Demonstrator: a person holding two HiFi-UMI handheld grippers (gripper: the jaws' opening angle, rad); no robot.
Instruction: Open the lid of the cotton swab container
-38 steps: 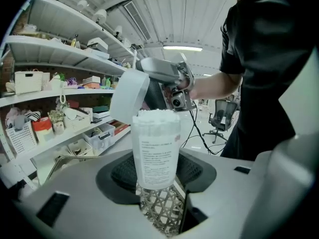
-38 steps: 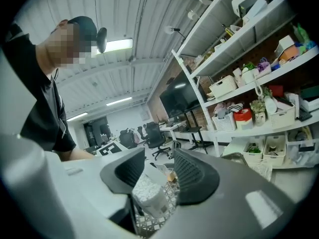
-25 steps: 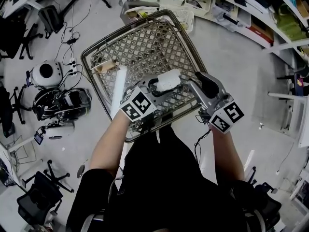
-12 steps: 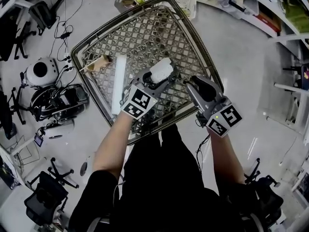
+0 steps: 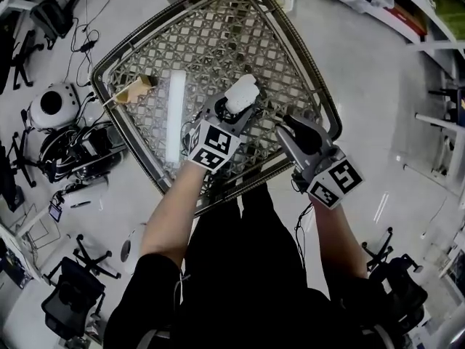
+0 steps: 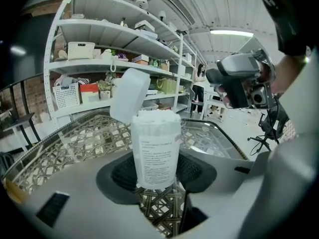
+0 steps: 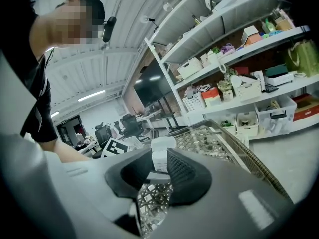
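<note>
left gripper (image 5: 231,110): clamped on cotton swab container (image 6: 155,151); lid (image 6: 128,94) flipped back, swabs (image 6: 154,116) exposed; task looks done. right gripper (image 7: 158,171): jaws just been closing, nothing between them.

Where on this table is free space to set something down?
Bare: the far half of the table, and the stretch between the small brown object and the cotton swab container. Crowded: the near edge, where the left hand-held gripper holds the container and the empty right hand-held gripper, jaws just closing, hangs beside.
</note>
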